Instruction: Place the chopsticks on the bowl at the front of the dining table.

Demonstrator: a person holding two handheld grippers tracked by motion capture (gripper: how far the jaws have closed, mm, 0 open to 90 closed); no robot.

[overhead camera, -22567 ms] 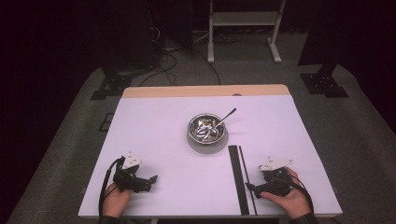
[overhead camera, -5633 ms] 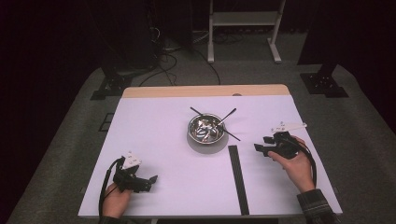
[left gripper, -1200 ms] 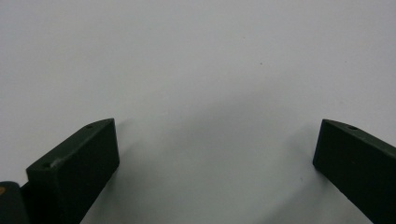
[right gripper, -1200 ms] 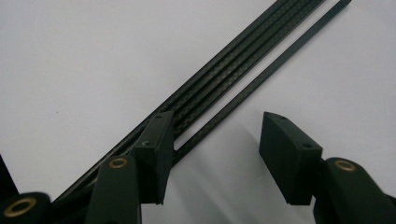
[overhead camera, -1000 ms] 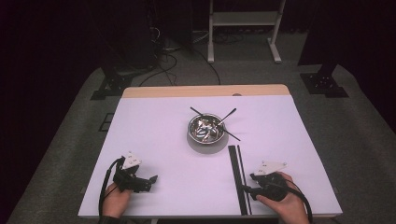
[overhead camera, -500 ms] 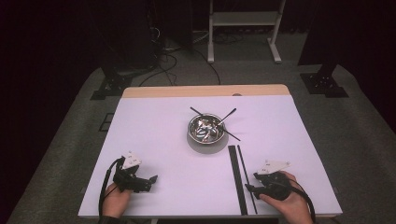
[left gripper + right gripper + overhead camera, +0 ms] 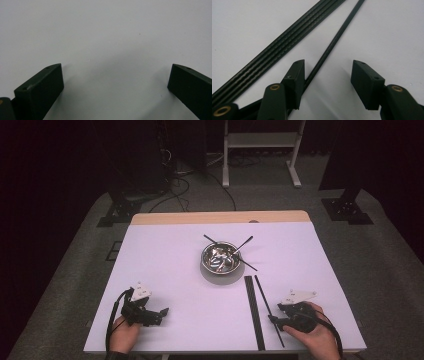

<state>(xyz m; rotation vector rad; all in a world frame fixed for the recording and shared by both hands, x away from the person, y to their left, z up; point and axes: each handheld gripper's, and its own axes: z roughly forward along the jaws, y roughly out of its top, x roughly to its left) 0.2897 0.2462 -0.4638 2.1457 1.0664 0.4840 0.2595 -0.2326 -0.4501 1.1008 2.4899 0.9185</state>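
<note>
Chopsticks: one point(image 7: 268, 310) by the right gripper point(image 7: 274, 320), two point(image 7: 248, 264) in the bowl point(image 7: 220, 259).

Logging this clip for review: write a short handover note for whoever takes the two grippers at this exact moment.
Left gripper: open, nothing between its jaws, resting on the white table.
Right gripper: open, straddling a thin black stick but not clamped on it.
Things: this stick lies beside the black grooved strip; a metal bowl sits mid-table with three sticks in or across it.
Done: those three.
Left: probably close on this stick and carry it to the bowl.
</note>
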